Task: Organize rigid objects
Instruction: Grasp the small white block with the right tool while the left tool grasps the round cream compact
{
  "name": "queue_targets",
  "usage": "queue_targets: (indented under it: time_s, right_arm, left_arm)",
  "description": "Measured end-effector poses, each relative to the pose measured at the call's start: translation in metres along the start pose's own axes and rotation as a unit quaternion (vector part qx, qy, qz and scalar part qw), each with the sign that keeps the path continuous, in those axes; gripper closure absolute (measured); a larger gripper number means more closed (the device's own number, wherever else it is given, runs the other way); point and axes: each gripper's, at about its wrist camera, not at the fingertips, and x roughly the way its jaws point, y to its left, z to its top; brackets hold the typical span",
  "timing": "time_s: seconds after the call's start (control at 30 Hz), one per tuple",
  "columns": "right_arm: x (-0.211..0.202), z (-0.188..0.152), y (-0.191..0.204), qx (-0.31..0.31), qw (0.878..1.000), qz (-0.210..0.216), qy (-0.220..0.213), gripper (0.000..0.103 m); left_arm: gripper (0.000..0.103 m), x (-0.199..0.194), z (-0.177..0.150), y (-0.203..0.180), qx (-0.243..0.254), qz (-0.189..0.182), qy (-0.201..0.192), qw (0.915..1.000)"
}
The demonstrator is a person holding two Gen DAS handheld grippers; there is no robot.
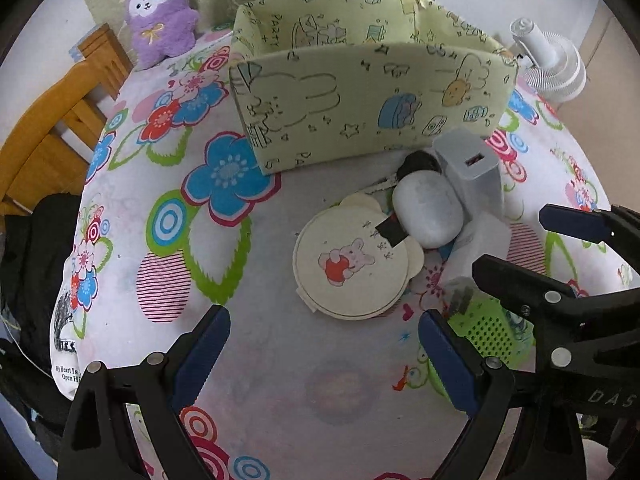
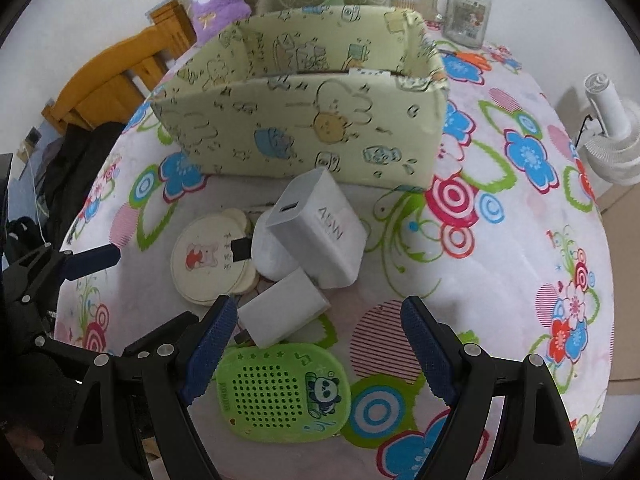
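We hold both hand-held grippers spread and empty, the right hand-held gripper (image 2: pixel 316 344) straddling the green speaker (image 2: pixel 280 396), the left hand-held gripper (image 1: pixel 324 352) below the round case (image 1: pixel 352 268), the box (image 1: pixel 360 108) waiting behind.

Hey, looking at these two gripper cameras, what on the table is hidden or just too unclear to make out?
- Inside of the storage box: both views, its front wall hides the floor and any contents.
- Black object: left wrist view, mostly behind the white oval case and grey charger; unidentifiable.
- Green panda device: left wrist view, largely covered by the right gripper.
- Jar label: right wrist view, too small.
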Motion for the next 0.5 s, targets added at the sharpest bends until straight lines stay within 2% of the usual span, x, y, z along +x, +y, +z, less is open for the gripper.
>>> queue_targets:
  time_s: [0.17,0.4,0.5]
  right_arm:
    - [0.011,0.002,0.006,-0.004,1.000,0.000,0.010,0.021]
    - [0.030,0.002,0.012,0.005,0.999,0.015,0.035,0.044]
    - [0.030,0.001,0.014,0.007,0.999,0.008,0.034,0.047]
  left_arm:
    - [0.007,0.006,-0.001,0.004,0.002,-0.001,0.008,1.0000]
    - [0.007,0.013,-0.001,0.010,0.009,0.000,0.019,0.9998]
    - [0.007,0.017,-0.001,0.008,0.016,-0.003,0.022,0.9996]
